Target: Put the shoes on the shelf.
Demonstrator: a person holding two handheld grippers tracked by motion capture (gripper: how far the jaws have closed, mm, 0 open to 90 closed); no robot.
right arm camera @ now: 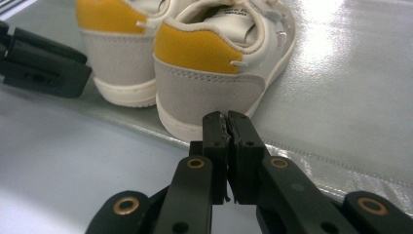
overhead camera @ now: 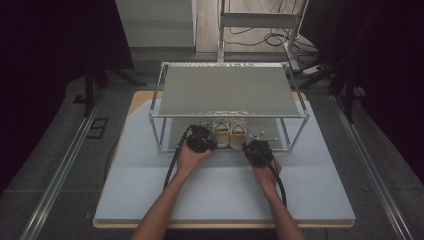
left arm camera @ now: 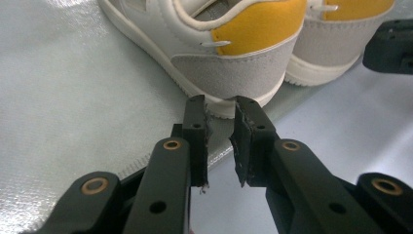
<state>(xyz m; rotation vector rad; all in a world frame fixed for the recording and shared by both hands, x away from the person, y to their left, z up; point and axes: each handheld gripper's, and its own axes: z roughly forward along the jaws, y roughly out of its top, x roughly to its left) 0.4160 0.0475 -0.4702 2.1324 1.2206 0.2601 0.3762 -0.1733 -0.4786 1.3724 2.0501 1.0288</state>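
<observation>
At the left of the high view, left gripper (overhead camera: 201, 138) held in the left hand (overhead camera: 191, 156), pointing at the front edge of the rack's lower shelf (overhead camera: 176, 142). In the left gripper view, left gripper (left arm camera: 221, 139) with jaws slightly apart, a narrow gap between the pads and nothing clamped in it; tips just short of the heel of the left shoe (left arm camera: 229, 53), close to its white sole, contact impossible to tell. Shoe white with a grey heel panel and a yellow tab above it, resting on the silvery shelf liner (left arm camera: 73, 97).

In the middle, pair of shoes side by side, left shoe (overhead camera: 220, 132) and right shoe (overhead camera: 237, 132), heels toward the person, touching or nearly so, under the upper shelf (overhead camera: 227, 90) of the metal rack (overhead camera: 157, 117). Rack standing on the pale blue table (overhead camera: 220, 195).

At the right, right gripper (overhead camera: 258, 150) in the right hand (overhead camera: 267, 172), just in front of the shelf edge. In the right gripper view, right gripper (right arm camera: 227, 131) with jaws pressed together, empty, tips right at the heel of the right shoe (right arm camera: 209, 73); left shoe (right arm camera: 117, 53) beside it, and part of the other gripper (right arm camera: 39, 61) at the far left.
</observation>
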